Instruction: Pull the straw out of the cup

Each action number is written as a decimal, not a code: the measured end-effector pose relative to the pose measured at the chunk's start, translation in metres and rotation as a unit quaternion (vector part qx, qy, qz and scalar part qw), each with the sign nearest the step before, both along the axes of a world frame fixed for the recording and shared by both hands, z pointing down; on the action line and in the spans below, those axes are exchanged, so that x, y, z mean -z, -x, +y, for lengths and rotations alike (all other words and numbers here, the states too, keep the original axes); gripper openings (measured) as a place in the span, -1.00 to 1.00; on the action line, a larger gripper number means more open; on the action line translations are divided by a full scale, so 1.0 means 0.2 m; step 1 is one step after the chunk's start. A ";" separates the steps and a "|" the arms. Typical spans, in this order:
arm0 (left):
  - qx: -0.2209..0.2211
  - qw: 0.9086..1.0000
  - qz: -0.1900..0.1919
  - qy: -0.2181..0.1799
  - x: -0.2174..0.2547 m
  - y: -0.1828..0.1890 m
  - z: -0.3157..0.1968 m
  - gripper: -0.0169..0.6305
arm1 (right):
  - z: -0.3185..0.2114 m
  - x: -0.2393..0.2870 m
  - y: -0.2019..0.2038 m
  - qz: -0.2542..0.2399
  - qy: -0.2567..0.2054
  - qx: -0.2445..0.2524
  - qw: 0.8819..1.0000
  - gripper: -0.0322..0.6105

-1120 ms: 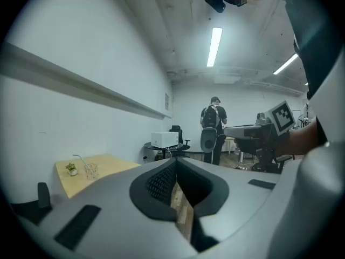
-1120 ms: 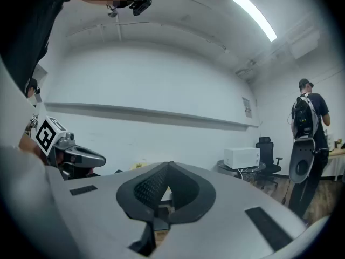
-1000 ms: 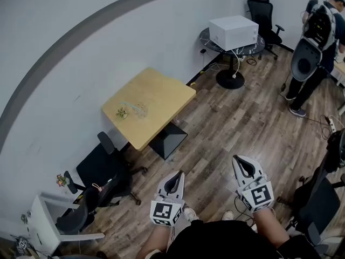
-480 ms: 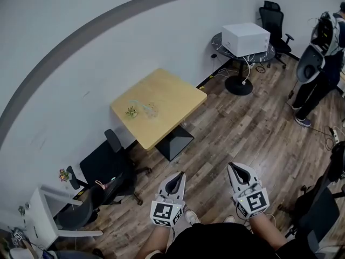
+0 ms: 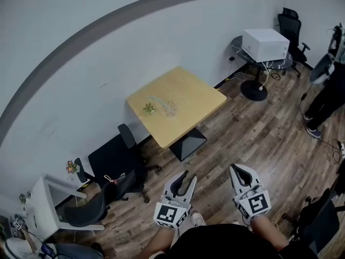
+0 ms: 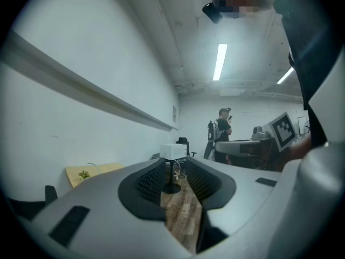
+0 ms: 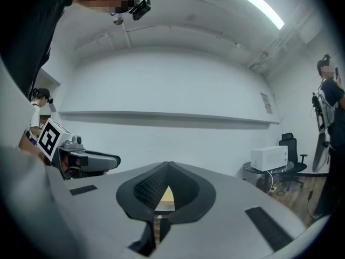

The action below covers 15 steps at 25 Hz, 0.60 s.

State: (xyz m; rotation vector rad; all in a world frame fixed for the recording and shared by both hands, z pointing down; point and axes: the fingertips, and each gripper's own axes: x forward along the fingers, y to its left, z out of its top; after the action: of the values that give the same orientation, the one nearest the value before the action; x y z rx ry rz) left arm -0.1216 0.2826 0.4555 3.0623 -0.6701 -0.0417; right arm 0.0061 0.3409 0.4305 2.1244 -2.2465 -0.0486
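A person stands on a wood-plank floor (image 5: 253,128) and holds a gripper in each hand, both pointing level across the room, seen from above in the head view. The left gripper (image 5: 188,177) has its jaws a small way apart and opening. In the left gripper view (image 6: 175,167) nothing stands between them; only floorboards and a distant round table (image 6: 171,188) show through the gap. The right gripper (image 5: 236,168) has its jaw tips pressed together and holds nothing. In the right gripper view (image 7: 168,167) a small window behind the closed tips shows a sliver of tan wood. Neither gripper touches anything. Well ahead of both pairs of jaws, and off to the left of the left gripper's jaws, a square wooden table (image 5: 194,93) stands against a white wall (image 5: 108,58). On the table sits a clear cup (image 5: 171,109), hard to make out, with a pale bent straw (image 5: 157,99) rising from it and leaning to the left. Just to the left of the cup is a small green plant (image 5: 149,108). In the left gripper view the straw (image 6: 95,167) and the plant (image 6: 83,174) appear tiny, far to the left of the jaws. Black chairs (image 5: 116,158) stand near the wall, to the left of the left jaws. Far ahead and to the right of the right jaws, a white box (image 5: 265,43) rests on the round table (image 5: 253,88), and another person (image 5: 329,88) stands at the far right edge.
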 end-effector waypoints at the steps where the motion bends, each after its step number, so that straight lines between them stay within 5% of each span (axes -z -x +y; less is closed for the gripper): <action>1: 0.000 1.000 -0.003 0.000 -0.01 0.02 -0.03 -0.49 | -0.03 0.00 0.03 0.000 0.001 0.000 1.000 -0.84; 8: 0.015 1.000 0.003 0.012 -0.03 0.17 -0.20 0.21 | -0.19 0.02 0.18 0.006 0.004 -0.003 1.000 -0.84; 15: 0.010 1.000 -0.006 0.013 -0.06 0.23 -0.26 0.29 | -0.27 -0.02 0.20 0.000 0.010 -0.009 1.000 -0.84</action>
State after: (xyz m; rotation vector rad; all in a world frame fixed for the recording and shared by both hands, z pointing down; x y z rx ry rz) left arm -0.1667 0.2300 0.4671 3.0345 -0.6967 -0.0141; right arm -0.0346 0.2875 0.4335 2.1359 -2.2181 -0.0251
